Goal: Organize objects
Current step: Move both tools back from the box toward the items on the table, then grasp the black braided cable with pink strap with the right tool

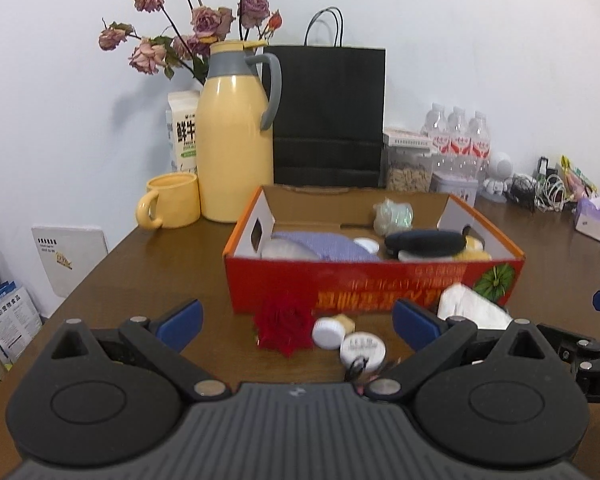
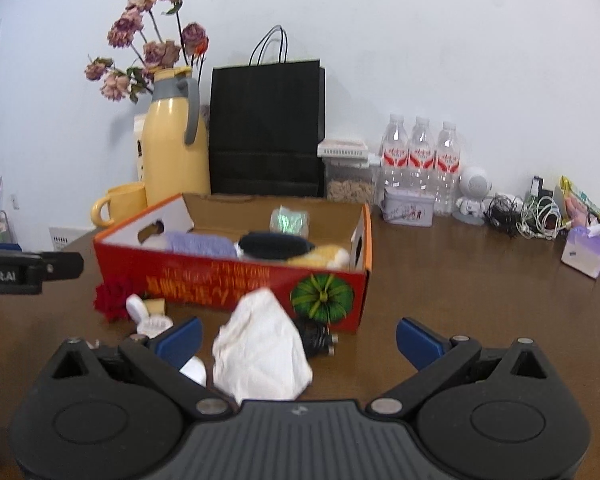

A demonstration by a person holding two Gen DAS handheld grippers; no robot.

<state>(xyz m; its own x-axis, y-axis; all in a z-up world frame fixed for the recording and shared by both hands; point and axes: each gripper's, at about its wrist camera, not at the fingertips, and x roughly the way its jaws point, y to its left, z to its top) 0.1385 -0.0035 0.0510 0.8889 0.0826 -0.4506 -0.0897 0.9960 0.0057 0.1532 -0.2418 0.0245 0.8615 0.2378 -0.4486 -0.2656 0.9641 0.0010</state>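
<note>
A red cardboard box (image 1: 352,286) (image 2: 204,280) stands open on the brown table and holds several items, among them a purple cloth (image 1: 328,246) and a black case (image 1: 424,242). In front of it lie a red fabric rose (image 1: 284,326) (image 2: 114,298), a white bottle cap (image 1: 328,333), a small round white tin (image 1: 362,354), a crumpled white cloth (image 1: 472,308) (image 2: 260,352) and a small black object (image 2: 318,340). My left gripper (image 1: 298,326) is open above the rose and caps. My right gripper (image 2: 298,340) is open around the white cloth.
A yellow thermos jug (image 1: 236,136), yellow mug (image 1: 172,200), milk carton (image 1: 184,136), dried roses (image 1: 188,28) and black paper bag (image 1: 328,116) stand behind the box. Water bottles (image 2: 420,160), a tin (image 2: 408,208), a toy robot (image 2: 474,194), cables (image 2: 524,216) and tissues (image 2: 588,250) are at the right.
</note>
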